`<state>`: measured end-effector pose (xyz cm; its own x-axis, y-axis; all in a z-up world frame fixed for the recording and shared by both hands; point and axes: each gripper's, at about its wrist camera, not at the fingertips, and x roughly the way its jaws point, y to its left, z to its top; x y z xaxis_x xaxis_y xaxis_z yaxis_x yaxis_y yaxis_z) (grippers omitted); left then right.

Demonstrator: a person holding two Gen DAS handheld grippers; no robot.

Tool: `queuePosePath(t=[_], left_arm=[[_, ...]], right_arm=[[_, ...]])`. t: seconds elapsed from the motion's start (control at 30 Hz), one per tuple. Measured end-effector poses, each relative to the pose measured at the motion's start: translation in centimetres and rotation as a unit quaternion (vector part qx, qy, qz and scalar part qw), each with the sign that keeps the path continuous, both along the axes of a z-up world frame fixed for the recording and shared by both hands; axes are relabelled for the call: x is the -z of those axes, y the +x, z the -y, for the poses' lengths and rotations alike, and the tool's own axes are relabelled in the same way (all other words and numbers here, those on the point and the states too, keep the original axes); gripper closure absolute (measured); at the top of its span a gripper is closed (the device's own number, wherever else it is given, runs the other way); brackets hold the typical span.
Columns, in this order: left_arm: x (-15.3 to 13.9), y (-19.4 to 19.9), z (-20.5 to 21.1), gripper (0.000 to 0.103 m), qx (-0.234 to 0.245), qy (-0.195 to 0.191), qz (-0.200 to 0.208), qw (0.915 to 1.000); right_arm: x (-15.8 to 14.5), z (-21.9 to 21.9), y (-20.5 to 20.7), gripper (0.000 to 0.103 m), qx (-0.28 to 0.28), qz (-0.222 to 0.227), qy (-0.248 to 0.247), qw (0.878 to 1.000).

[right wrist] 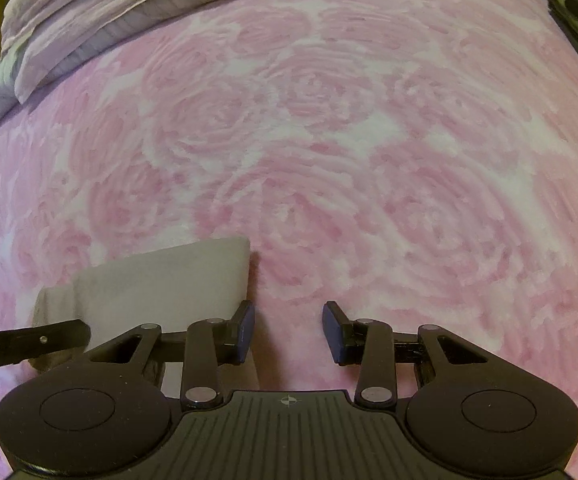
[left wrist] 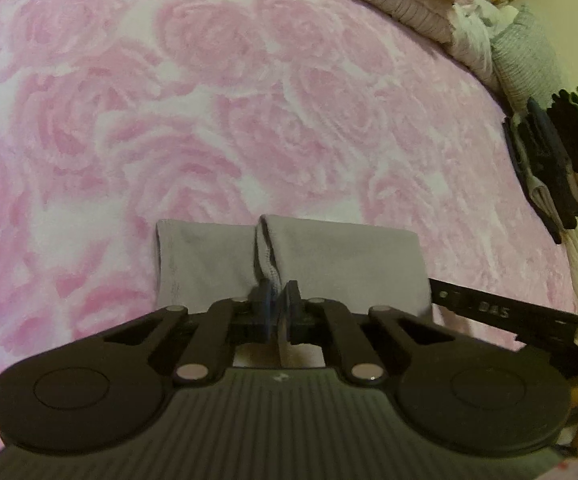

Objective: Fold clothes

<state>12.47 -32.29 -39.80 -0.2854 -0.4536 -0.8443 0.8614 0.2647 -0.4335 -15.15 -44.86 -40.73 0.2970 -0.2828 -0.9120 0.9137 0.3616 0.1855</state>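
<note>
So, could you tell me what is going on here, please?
A person is folding clothes on a pink rose-print bedspread. The left gripper has its jaws shut on the near edge of a folded grey garment. The right gripper is open beside that garment, holding nothing. Folded clothes are stacked at the bed's edge.

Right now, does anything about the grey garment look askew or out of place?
Mostly tidy. The folded grey garment lies flat on the pink rose-print blanket, but a ribbed edge bunches up at the centre seam where the left gripper pinches it.

Left gripper point(left wrist: 279, 306) jaws pinched together; right gripper point(right wrist: 289, 330) jaws spread apart.
</note>
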Motion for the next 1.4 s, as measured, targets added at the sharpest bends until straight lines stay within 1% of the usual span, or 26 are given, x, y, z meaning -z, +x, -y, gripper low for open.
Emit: queuePosePath(t=[0.1,0.2,0.27,0.33,0.4,0.43,0.6,0.8,0.9,0.93,0.97,1.07,1.17,1.27,1.3,1.33,1.4], left_arm=[[-1.6,0.3,-0.7,0.1,-0.003,-0.015,-0.005,0.9999],[-3.0,1.2,-1.4,0.1,-0.017,-0.015,-0.01,0.9997],[-3.4,2.0,-1.8,0.1,-0.026,-0.007,-0.002,0.9996],[-3.0,3.0,-2.0,0.1,-0.035,0.009,0.003,0.9993],[-2.1,4.2,-2.3,0.1,-0.046,0.028,0.004,0.9985],[-1.8,4.5,-2.3,0.1,-0.047,0.031,0.002,0.9984],[-1.4,4.8,-2.3,0.1,-0.034,0.032,0.006,0.9989],[-0.9,5.8,-1.9,0.1,-0.042,0.035,0.005,0.9985],[0.2,5.6,-1.6,0.098,-0.029,0.05,0.013,0.9983],[0.5,5.7,-1.7,0.095,-0.03,0.047,0.011,0.9984],[0.6,5.9,-1.9,0.094,-0.033,0.043,0.007,0.9985],[0.3,6.6,-3.2,0.089,-0.063,0.036,-0.017,0.9972],[-0.5,6.6,-5.7,0.089,-0.07,0.032,-0.026,0.9967],[-1.1,5.9,-9.7,0.088,-0.068,0.035,-0.063,0.9951],[-1.5,5.6,-11.1,0.087,-0.066,0.033,-0.077,0.9943],[-1.8,5.1,-12.4,0.084,-0.062,0.031,-0.091,0.9934],[-2.1,3.8,-14.7,0.079,-0.052,0.027,-0.117,0.9914]], right_arm=[[-0.2,0.1,0.9,0.068,-0.016,-0.011,-0.004,1.0],[-0.8,-0.2,2.2,0.068,-0.042,-0.017,-0.019,0.999],[-1.2,-0.6,3.2,0.068,-0.065,-0.025,-0.037,0.997],[-1.4,-1.0,4.3,0.068,-0.089,-0.031,-0.05,0.994],[-1.3,-1.2,5.3,0.068,-0.104,-0.034,-0.055,0.992],[-1.3,-1.3,5.7,0.068,-0.11,-0.035,-0.055,0.992],[-0.9,-2.1,6.9,0.068,-0.132,-0.044,-0.064,0.988],[-0.7,-2.3,7.4,0.068,-0.143,-0.049,-0.071,0.986],[-0.3,-2.4,7.6,0.068,-0.145,-0.053,-0.073,0.985],[-0.3,-2.5,7.5,0.068,-0.146,-0.052,-0.074,0.985],[-0.3,-2.6,7.3,0.068,-0.143,-0.05,-0.076,0.985],[-1.0,-3.2,6.1,0.068,-0.131,-0.032,-0.079,0.988],[-2.1,-4.5,3.8,0.068,-0.114,-0.018,-0.078,0.99],[-3.0,-6.7,1.0,0.068,-0.1,-0.008,-0.062,0.993],[-3.3,-7.8,0.0,0.068,-0.098,-0.004,-0.055,0.994],[-3.5,-8.7,-0.8,0.068,-0.098,-0.003,-0.048,0.994],[-3.5,-10.4,-2.2,0.068,-0.097,-0.008,-0.031,0.995]])
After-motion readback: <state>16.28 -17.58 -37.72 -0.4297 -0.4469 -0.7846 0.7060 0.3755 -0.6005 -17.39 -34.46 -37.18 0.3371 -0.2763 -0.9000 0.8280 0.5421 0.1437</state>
